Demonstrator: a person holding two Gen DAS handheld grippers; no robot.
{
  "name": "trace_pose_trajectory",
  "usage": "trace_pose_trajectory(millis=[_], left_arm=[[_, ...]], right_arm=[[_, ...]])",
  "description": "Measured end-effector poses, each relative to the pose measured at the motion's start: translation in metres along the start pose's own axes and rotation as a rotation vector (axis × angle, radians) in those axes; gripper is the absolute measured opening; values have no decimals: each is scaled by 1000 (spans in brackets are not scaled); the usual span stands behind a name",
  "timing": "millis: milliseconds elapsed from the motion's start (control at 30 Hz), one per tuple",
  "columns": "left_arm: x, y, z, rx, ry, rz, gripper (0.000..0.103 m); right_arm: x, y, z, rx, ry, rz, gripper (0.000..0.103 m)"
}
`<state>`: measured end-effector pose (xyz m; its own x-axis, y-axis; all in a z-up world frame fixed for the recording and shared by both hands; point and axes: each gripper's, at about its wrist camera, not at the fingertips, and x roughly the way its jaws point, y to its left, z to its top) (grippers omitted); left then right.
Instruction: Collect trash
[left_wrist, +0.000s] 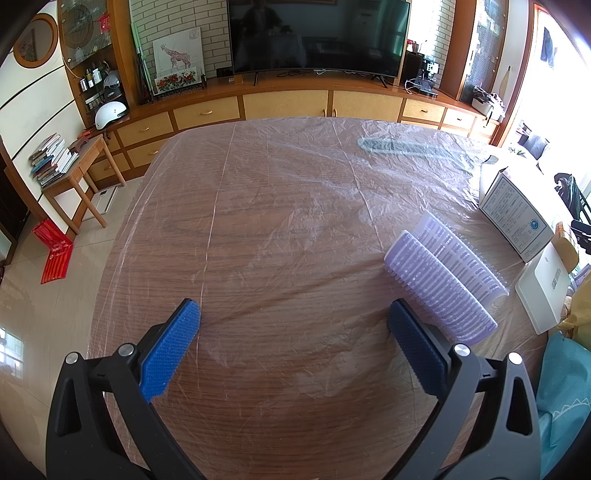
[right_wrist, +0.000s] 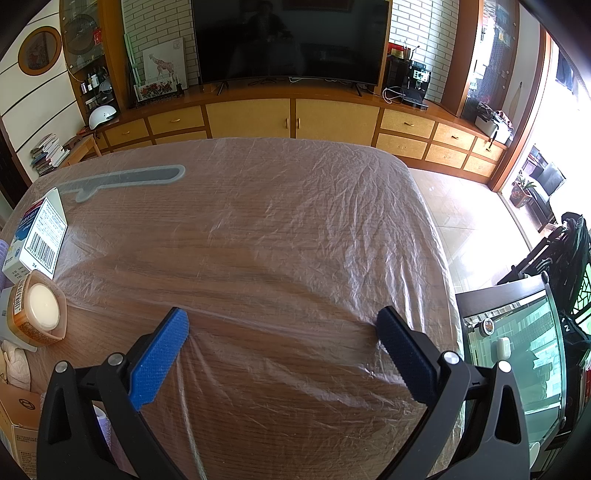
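The trash is lying along the near side of the wooden table (left_wrist: 280, 229), which is wearing a crinkled clear plastic sheet (right_wrist: 332, 206). Only the left wrist view is showing the purple ribbed plastic trays (left_wrist: 443, 280) — they are sitting just beyond the right-hand finger of the left gripper (left_wrist: 294, 320), very near its tip, though contact cannot be judged. Only the right wrist view is showing the amber jar (right_wrist: 37, 314) with its white cap, lying on its side well to the left of the right gripper (right_wrist: 282, 326). The printed white box (left_wrist: 517, 218) is appearing in both views, standing behind those items. A flat grey knife-shaped piece (right_wrist: 125, 177) is lying farther back. Both grippers are hovering over bare table with their blue-padded fingers spread wide — neither is holding anything.
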<state>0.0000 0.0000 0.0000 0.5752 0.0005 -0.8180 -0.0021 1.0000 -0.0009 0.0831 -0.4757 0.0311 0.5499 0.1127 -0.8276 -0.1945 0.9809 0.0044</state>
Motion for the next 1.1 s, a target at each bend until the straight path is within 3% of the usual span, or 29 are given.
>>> trace_pose_trajectory(millis=[1100], left_arm=[[-1,-2,-2,-2,0,1,102]], right_arm=[[0,2,0,-1,0,-1,99]])
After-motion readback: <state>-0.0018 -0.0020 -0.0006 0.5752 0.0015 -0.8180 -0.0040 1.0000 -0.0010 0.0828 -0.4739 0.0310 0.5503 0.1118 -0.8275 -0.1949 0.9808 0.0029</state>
